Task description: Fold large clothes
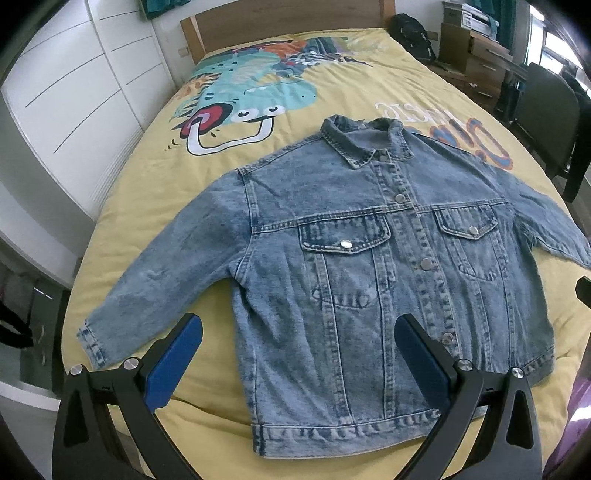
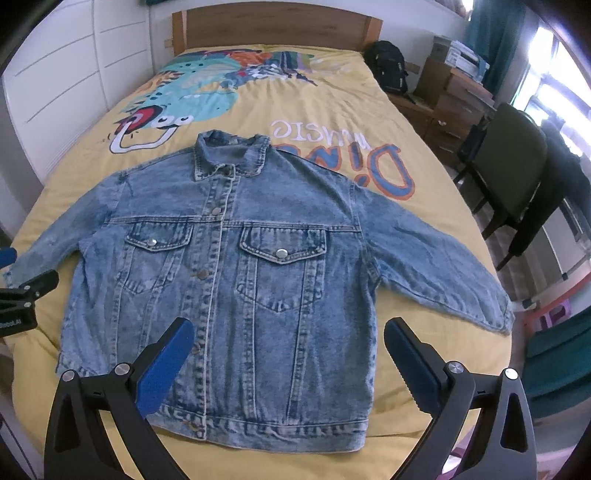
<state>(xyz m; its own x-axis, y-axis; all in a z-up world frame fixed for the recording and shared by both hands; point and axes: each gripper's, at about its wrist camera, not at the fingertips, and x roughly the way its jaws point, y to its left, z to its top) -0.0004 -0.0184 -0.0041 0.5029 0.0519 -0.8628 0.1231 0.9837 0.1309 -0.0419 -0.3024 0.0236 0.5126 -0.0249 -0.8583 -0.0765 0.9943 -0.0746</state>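
A light-blue denim jacket (image 1: 369,266) (image 2: 236,273) lies flat and buttoned, front up, on a yellow bedspread (image 1: 332,96), collar toward the headboard and both sleeves spread outward. My left gripper (image 1: 299,328) hovers open above the jacket's lower left part near the hem, nothing between its blue pads. My right gripper (image 2: 288,332) hangs open over the lower middle of the jacket, also holding nothing. In the right wrist view the left gripper's tip (image 2: 22,291) shows at the left edge, by the left sleeve cuff.
The bedspread carries a cartoon dinosaur print (image 2: 192,96). A wooden headboard (image 2: 277,26) stands at the back, white wardrobes (image 1: 74,92) left of the bed. A black backpack (image 2: 388,66), cardboard boxes (image 2: 454,88) and a dark chair (image 2: 517,166) stand to the right.
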